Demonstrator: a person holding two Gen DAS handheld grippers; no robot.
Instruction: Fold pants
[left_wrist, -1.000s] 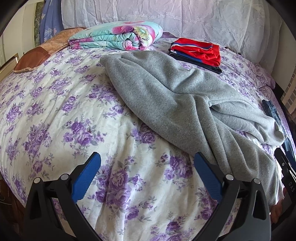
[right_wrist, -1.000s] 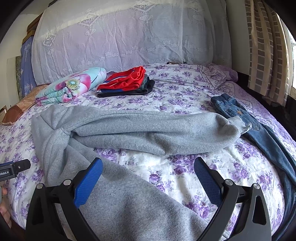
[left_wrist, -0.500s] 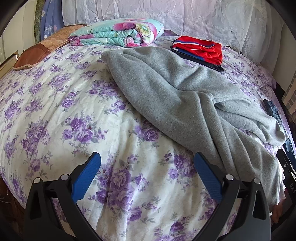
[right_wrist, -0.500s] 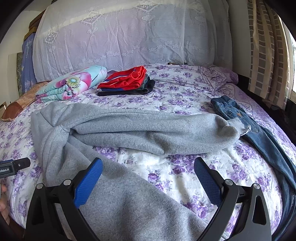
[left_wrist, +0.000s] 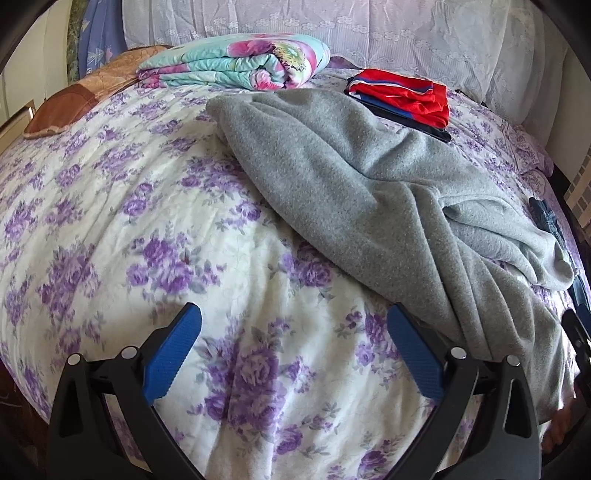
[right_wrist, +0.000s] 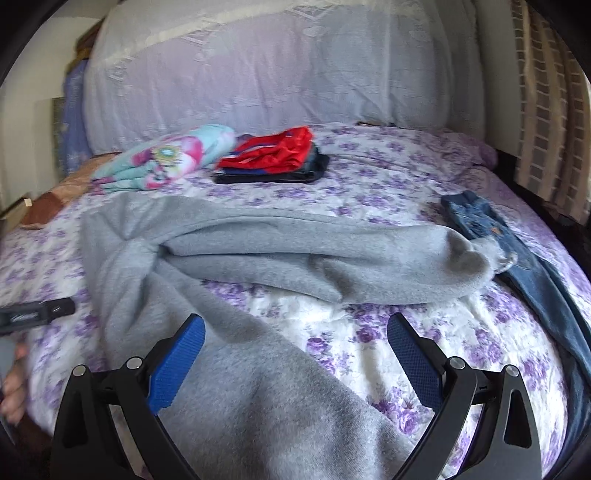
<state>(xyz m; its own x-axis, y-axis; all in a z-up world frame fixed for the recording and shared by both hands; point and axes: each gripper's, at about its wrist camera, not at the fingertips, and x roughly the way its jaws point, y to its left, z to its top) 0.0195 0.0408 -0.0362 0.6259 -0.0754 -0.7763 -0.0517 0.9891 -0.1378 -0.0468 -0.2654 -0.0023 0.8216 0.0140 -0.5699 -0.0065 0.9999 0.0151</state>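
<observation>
Left gripper (left_wrist: 293, 332): black plastic frame with triangular cut-outs, silver screw heads at the pivots, two ribbed blue pads (left_wrist: 171, 352). Right gripper (right_wrist: 295, 334): identical black frame, silver screws, cross-hatched blue pads (right_wrist: 415, 360). Bare skin of the left hand (right_wrist: 13, 384) at the frame edge.

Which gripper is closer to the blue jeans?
Right. The right gripper hovers over the grey fleece pants, with the blue denim jeans just to its right. The left gripper is over bare bedspread, across the grey pants from them.
</observation>
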